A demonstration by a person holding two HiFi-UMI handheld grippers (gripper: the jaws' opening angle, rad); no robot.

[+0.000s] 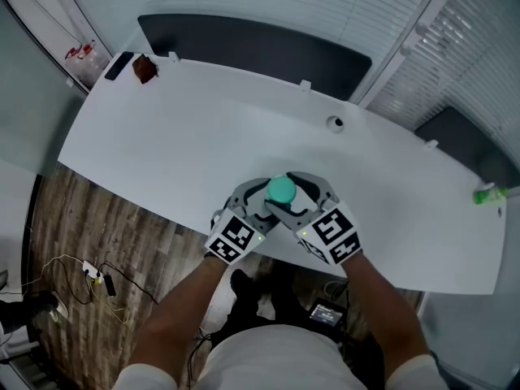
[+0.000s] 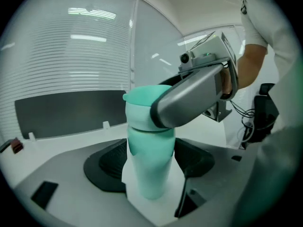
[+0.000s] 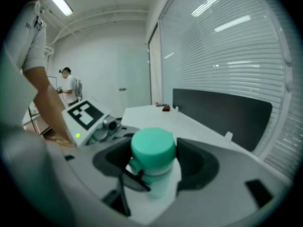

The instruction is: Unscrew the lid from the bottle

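Observation:
A mint-green bottle [image 2: 149, 164] stands upright near the front edge of the white table [image 1: 203, 128]. Its round green lid [image 1: 281, 189] shows from above in the head view. My left gripper [image 2: 150, 174] is shut on the bottle's body, its dark pads [image 2: 110, 168] pressed against both sides. My right gripper [image 3: 154, 161] is shut on the lid [image 3: 152, 148] from the other side. One grey finger of the right gripper [image 2: 189, 98] wraps the lid in the left gripper view. In the head view the left gripper [image 1: 264, 203] and the right gripper [image 1: 299, 195] meet at the bottle.
A black phone [image 1: 119, 65] and a brown object [image 1: 145, 68] lie at the table's far left corner. A cable hole [image 1: 335, 123] sits mid-table, a green item [image 1: 490, 193] at the right edge. Cables [image 1: 93, 275] lie on the floor. A person [image 3: 70, 86] stands far behind.

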